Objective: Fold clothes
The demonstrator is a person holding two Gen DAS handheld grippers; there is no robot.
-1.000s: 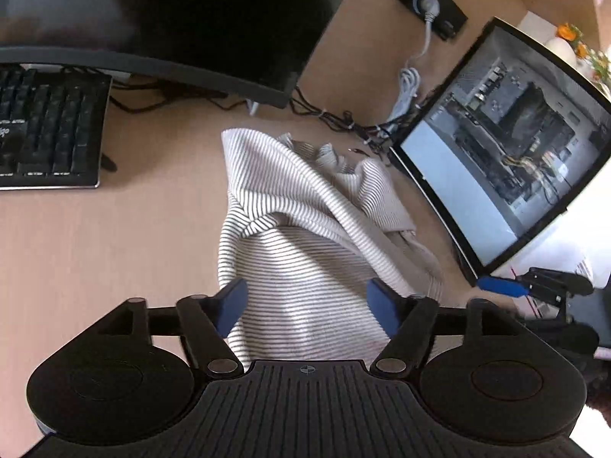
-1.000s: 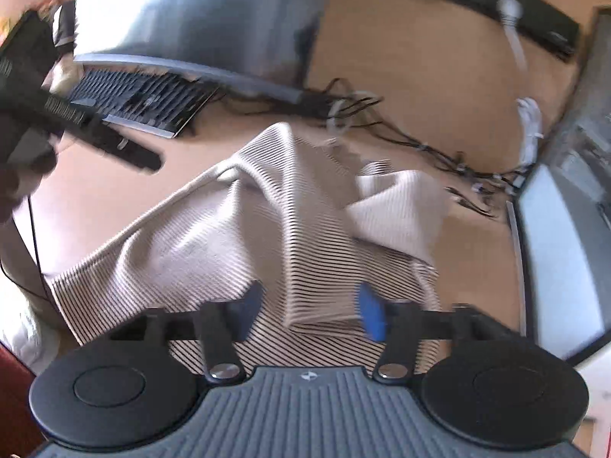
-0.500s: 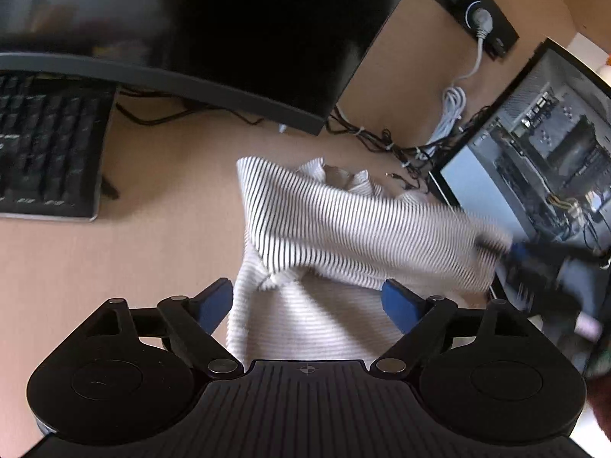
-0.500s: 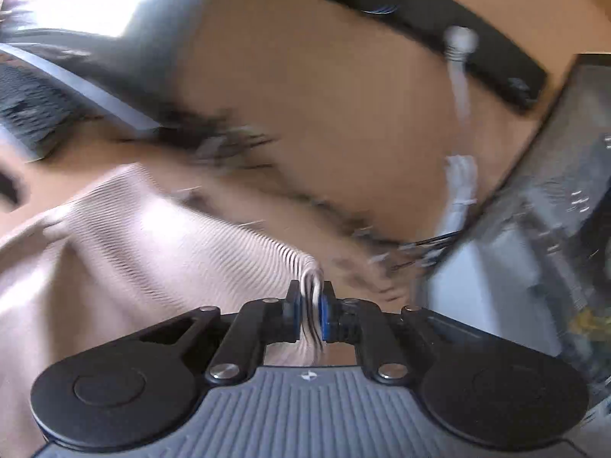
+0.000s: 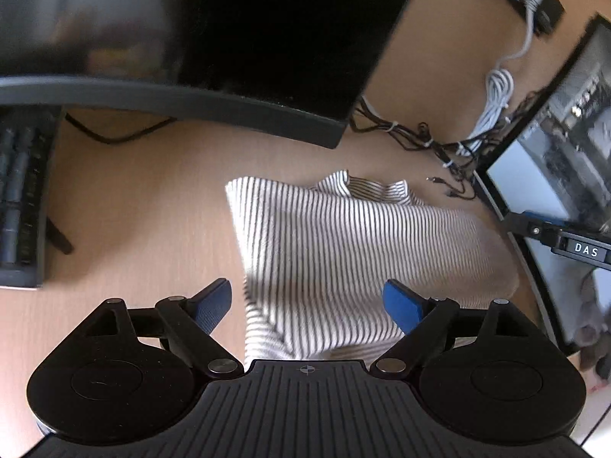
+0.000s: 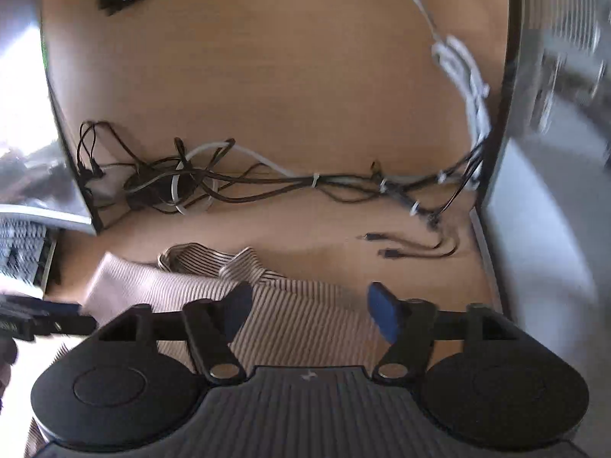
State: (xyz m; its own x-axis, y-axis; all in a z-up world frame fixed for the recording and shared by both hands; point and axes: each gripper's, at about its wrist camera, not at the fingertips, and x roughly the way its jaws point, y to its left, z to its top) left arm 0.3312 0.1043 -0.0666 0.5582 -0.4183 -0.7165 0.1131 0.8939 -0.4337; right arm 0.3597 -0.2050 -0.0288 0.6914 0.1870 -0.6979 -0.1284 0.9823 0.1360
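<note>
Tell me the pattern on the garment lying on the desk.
The knit garment has thin dark stripes on a cream ground, clearest in the left wrist view.

One striped garment [image 5: 343, 244], two monitors [image 5: 229, 38], one keyboard [image 5: 19, 198], one cable tangle [image 6: 236, 179]

Ahead of my left gripper [image 5: 307, 301], a dark curved monitor [image 5: 236, 49] stands on the wooden worktop [image 5: 145, 206]. A keyboard [image 5: 19, 198] lies far left. Tangled cables [image 6: 236, 183] lie ahead of my right gripper [image 6: 309, 309]; a second screen [image 5: 550, 175] stands right.
</note>
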